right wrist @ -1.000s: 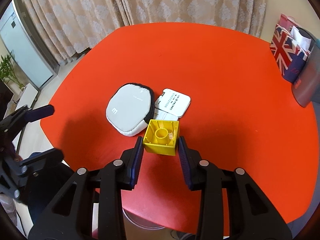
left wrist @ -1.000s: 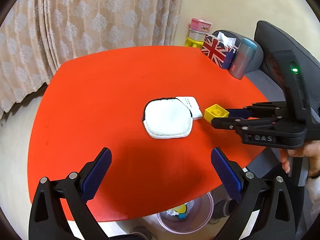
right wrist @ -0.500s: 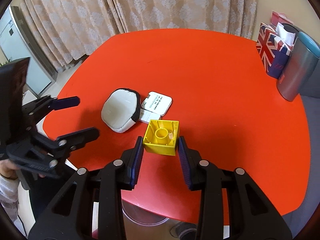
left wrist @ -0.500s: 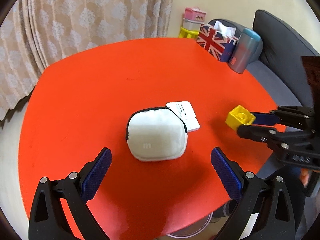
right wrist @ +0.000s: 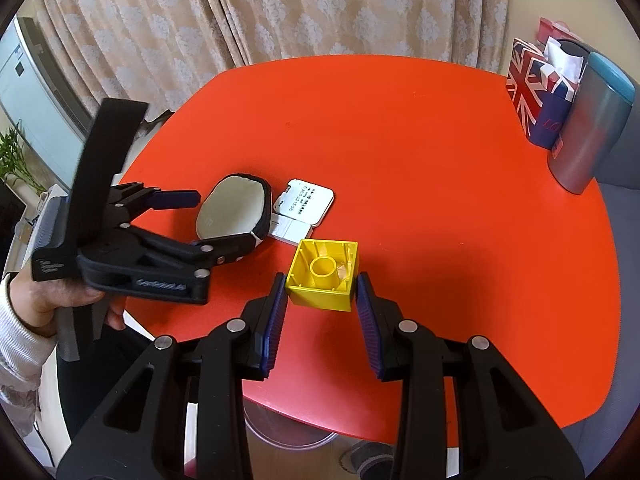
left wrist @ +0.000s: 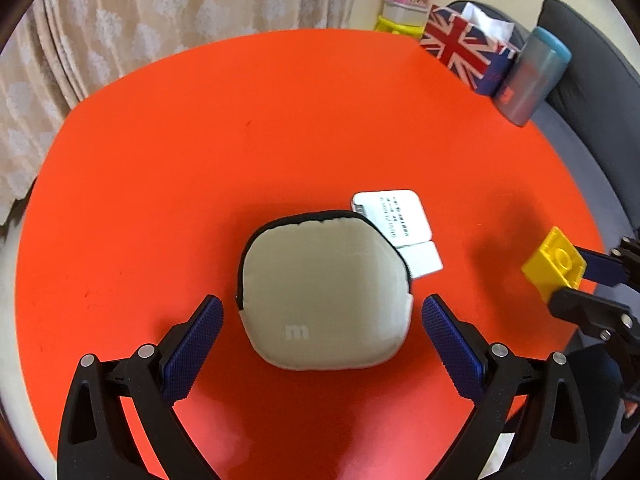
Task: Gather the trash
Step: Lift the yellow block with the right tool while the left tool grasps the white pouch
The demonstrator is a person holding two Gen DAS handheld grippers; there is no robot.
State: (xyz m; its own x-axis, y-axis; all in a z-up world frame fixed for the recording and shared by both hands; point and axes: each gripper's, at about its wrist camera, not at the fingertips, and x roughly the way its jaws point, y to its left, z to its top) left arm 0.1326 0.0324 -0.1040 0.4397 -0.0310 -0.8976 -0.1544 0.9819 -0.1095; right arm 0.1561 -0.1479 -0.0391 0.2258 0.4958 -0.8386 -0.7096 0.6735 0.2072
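My left gripper (left wrist: 322, 346) has dropped in over the soft, padded cream pouch (left wrist: 326, 294), jaws wide apart and now flanking it, so that's my next grab. My right gripper (right wrist: 322, 306) stays clamped on the hard yellow plastic block (right wrist: 324, 274), hollow side up, lifted off the glossy red table (right wrist: 420, 168).

A red table (left wrist: 200, 160) carries a pouch (left wrist: 326, 292), two white boxes (left wrist: 400, 214), a tissue box (left wrist: 460, 54) and a tumbler (left wrist: 532, 76).
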